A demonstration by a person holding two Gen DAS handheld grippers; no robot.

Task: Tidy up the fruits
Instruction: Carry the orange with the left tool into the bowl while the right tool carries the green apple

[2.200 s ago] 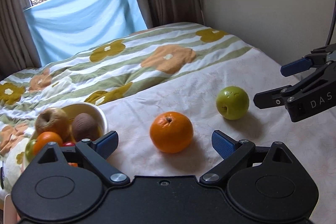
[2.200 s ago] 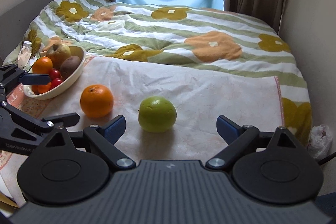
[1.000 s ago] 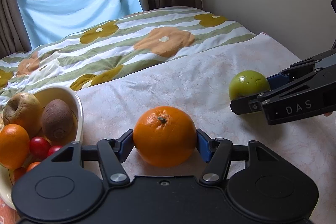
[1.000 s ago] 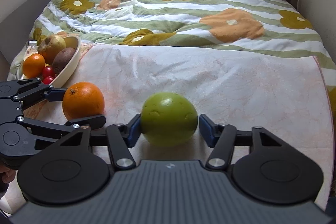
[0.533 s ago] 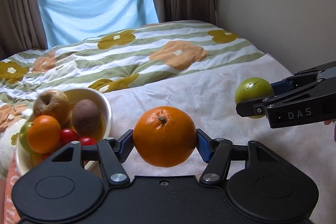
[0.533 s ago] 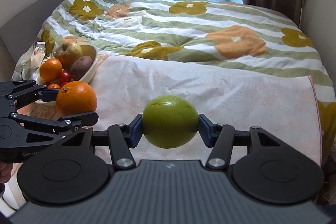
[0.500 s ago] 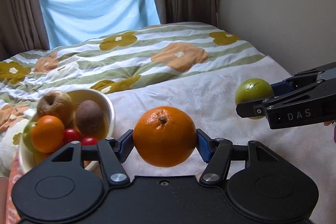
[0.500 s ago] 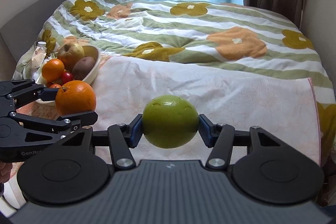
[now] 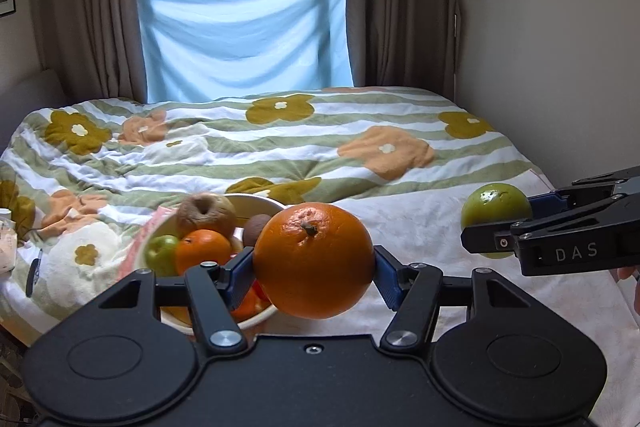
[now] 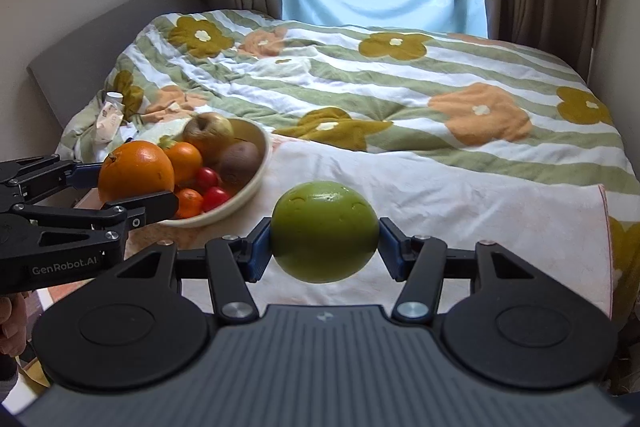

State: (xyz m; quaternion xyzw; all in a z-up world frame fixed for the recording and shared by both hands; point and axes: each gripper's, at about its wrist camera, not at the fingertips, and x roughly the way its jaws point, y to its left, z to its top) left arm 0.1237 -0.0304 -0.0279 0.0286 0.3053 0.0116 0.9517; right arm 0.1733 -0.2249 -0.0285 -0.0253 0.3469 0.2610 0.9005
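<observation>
The left gripper (image 9: 314, 277) clamps the large orange (image 9: 314, 261) between its blue pads, holding it in the air just at the near rim of the cream fruit bowl (image 10: 256, 173). The right gripper (image 10: 323, 245) grips the green apple (image 10: 323, 231) the same way, lifted off the white cloth (image 10: 460, 211) to the right of the bowl and apart from it. In the bowl lie a brownish apple (image 10: 209, 134), a kiwi (image 10: 239, 158), a smaller orange (image 10: 183, 157) and red cherry tomatoes (image 10: 210, 187).
</observation>
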